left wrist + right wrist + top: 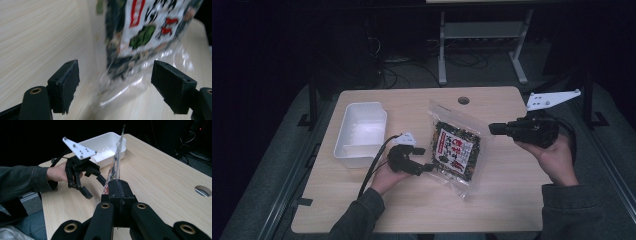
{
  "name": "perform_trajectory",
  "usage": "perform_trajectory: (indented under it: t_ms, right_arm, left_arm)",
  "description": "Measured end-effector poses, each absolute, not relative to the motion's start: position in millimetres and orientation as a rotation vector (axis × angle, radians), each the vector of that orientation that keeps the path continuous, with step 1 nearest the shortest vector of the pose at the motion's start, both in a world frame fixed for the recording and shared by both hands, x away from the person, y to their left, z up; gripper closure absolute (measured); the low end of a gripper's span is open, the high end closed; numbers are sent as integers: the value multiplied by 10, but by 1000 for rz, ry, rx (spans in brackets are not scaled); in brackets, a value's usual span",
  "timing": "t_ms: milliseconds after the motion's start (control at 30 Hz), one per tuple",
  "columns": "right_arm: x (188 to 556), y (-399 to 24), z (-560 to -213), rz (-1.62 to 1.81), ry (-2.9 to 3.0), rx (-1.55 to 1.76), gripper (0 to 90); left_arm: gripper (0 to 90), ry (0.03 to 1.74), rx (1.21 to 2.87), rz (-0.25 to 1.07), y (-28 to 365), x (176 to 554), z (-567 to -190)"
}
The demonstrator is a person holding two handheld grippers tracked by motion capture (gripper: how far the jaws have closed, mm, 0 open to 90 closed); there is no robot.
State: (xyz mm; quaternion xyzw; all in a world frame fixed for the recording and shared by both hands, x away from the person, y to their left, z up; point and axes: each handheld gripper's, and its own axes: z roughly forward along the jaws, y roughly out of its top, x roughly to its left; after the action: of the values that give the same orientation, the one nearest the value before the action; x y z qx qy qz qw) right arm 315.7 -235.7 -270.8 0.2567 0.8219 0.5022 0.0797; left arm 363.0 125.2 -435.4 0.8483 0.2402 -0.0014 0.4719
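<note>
Right gripper view: right gripper (119, 187) jaws pinch the snack bag (117, 157) edge-on, print hidden; left gripper (93, 186) jaws gape.

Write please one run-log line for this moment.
right tongs: shut on snack bag edge, bag lifted | left tongs: open, at bag's lower corner, not pressing | white bin: on table

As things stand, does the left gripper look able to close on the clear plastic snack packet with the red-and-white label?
Probably yes: the left gripper is open, the snack packet hangs between its jaws, held up by the right gripper, with nothing between.
</note>
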Motion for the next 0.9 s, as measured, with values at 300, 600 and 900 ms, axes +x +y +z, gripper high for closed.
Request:
perform_trajectory:
  t_ms: [300,600,900]
  right_arm:
    - [3157,-2403,-2746,1533,2468,753,900]
    - [3191,-2373,-2740,1531,2469,747,900]
    - [3255,-2432,-2810,1516,2427,820,900]
  left_arm:
    - [230,603,2040,-86,1104,3768,-4439]
    - [436,564,2031,-149,1168,3792,-4420]
    - [716,466,2047,-137,1274,3638,-4384]
